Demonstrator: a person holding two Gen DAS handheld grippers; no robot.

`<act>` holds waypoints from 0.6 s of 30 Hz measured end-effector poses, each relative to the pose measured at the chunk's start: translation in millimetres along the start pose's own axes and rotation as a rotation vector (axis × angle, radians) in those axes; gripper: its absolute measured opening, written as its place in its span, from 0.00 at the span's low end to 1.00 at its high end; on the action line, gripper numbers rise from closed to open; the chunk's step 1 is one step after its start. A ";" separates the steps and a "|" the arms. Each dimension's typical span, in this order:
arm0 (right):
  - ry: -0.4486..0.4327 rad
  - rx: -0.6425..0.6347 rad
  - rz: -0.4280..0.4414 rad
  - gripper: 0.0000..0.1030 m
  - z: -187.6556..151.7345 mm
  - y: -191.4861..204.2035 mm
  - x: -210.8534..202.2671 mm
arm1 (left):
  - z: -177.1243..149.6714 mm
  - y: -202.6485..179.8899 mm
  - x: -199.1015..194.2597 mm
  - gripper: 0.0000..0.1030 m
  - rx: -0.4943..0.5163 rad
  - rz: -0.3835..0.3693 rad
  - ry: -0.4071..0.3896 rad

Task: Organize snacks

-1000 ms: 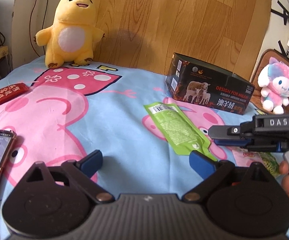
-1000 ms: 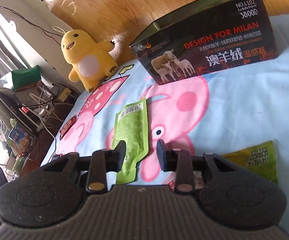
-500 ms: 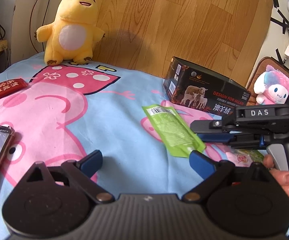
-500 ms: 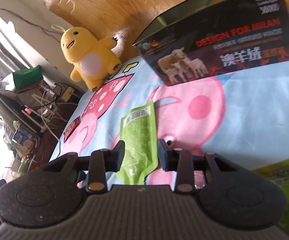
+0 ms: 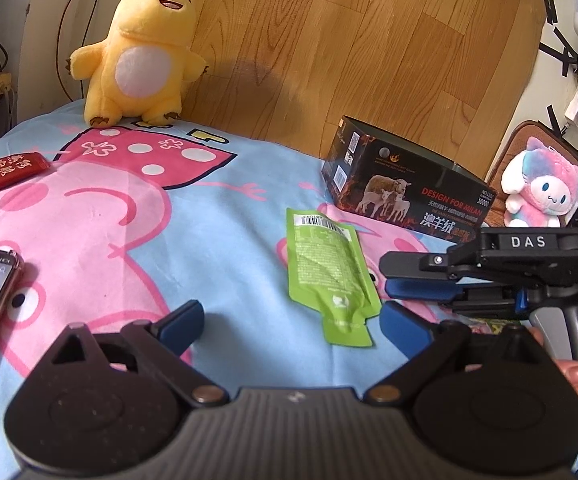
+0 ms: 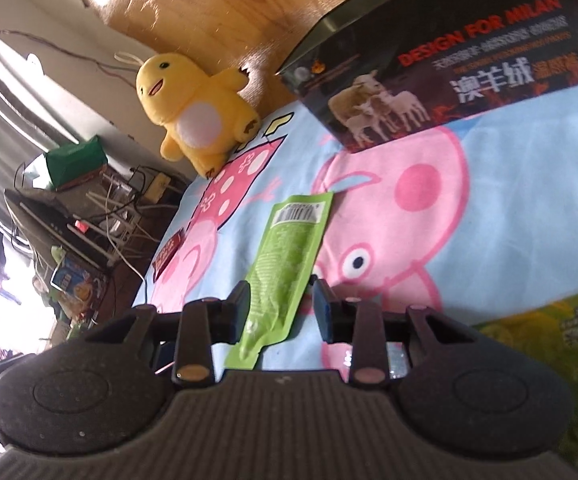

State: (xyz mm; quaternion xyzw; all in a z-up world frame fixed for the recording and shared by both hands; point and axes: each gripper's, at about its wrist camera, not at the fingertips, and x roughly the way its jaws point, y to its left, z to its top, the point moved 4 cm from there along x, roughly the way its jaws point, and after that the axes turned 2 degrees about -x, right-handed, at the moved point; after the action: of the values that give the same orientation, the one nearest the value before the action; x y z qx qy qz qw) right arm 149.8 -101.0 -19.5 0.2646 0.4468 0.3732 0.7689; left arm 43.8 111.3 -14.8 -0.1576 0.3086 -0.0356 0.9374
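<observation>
Bed, snacks loose; right tongs lining up on the green pouch.
Bedsheet [image 5: 217,240]; open dark box [image 5: 405,196] at headboard; green pouch [image 5: 329,268] flat, mid-sheet. Right tongs [image 6: 279,312] part-spread, pinching nothing, having just narrowed slightly; left tongs [image 5: 291,326] spread, empty. Advice: straddle the pouch's tab end, go low, pinch firmly.

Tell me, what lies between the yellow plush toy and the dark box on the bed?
Nothing: in the left wrist view only bare cartoon bedsheet lies between the yellow plush toy and the dark box.
</observation>
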 end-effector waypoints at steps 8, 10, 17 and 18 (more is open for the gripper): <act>0.025 -0.015 -0.005 0.36 2.3 7.8 11.7 | -0.1 -2.2 1.2 0.95 0.008 -0.003 0.002; 0.029 -0.038 -0.010 0.36 1.5 12.7 16.4 | 0.1 -1.4 1.0 0.95 0.003 -0.007 0.001; 0.027 -0.013 0.000 0.35 0.6 8.2 14.5 | 4.3 18.3 -3.6 0.95 -0.137 -0.132 -0.009; 0.029 -0.004 0.004 0.35 1.2 5.5 11.9 | 6.1 23.5 -3.6 0.95 -0.173 -0.167 -0.006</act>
State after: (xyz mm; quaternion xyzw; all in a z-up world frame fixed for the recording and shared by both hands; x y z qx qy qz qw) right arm 152.8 -88.2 -20.6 0.2585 0.4568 0.3793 0.7620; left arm 43.8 135.9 -15.6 -0.2632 0.2934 -0.0862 0.9150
